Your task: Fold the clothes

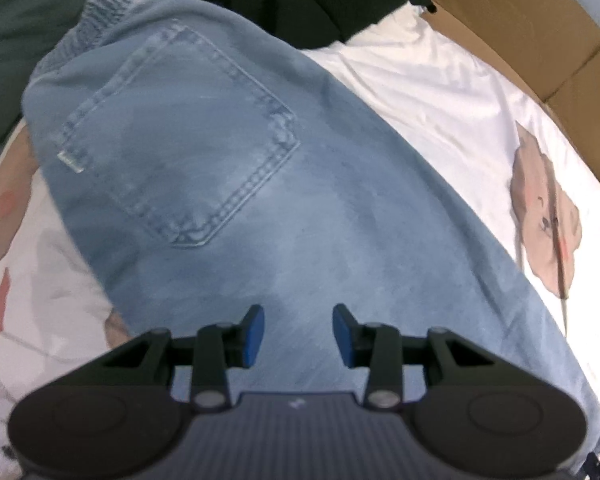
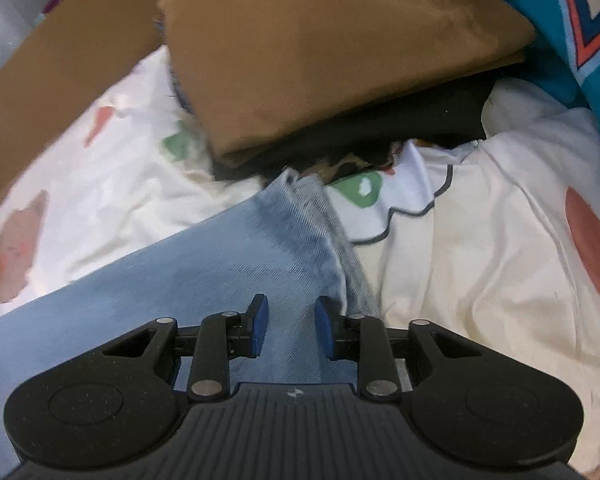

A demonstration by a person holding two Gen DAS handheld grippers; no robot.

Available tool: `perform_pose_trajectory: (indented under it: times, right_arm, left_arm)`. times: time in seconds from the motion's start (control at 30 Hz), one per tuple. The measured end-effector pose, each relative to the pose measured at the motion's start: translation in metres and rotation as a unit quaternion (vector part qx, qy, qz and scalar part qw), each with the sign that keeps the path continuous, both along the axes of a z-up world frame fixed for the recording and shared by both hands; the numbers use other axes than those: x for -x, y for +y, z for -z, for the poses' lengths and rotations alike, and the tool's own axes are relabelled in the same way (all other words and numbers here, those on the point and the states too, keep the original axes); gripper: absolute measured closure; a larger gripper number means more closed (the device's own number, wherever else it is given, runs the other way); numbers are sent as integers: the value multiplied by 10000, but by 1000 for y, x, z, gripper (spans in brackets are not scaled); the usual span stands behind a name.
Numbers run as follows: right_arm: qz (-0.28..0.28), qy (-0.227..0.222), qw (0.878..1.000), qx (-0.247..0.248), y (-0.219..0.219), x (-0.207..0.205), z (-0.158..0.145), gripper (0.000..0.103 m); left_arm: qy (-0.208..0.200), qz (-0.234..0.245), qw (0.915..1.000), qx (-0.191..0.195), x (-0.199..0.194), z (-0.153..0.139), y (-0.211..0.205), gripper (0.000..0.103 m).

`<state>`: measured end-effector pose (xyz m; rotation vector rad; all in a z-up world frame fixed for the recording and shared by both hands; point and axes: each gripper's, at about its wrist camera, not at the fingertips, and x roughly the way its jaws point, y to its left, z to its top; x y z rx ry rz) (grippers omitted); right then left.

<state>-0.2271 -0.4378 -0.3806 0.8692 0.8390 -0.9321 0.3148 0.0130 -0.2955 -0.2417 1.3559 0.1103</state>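
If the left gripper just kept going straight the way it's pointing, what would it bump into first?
Most likely the light blue jeans. The left gripper points steeply down with its jaws apart and nothing between them, and denim fills the view ahead of it. How far off the fabric lies is unclear.

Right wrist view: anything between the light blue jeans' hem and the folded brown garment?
Right wrist view: camouflage-patterned fabric and black cloth lie between light blue jeans and folded brown garment.
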Motion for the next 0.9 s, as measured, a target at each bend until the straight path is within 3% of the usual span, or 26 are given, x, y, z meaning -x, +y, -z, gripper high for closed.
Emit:
perform_pose_trajectory:
  times: [0.27, 0.6, 0.8, 0.9]
  right_arm:
    - [262, 16, 9997, -14, -32, -15, 11, 93]
    - [426, 74, 9981, 448, -24, -19, -9, 92]
    - [446, 168, 9981, 382, -34, -22, 0, 93]
    - [542, 187, 9977, 371, -36, -25, 3, 94]
  left_arm:
    - [-194, 448, 9987, -130, -16, 4, -21, 63]
    - [-374, 812, 9953, -366, -28, 3, -42, 61]
    - [-387, 953, 9935, -486, -39, 11, -48, 57]
    - [-414, 1264, 9898, -508, -42, 17, -60, 56]
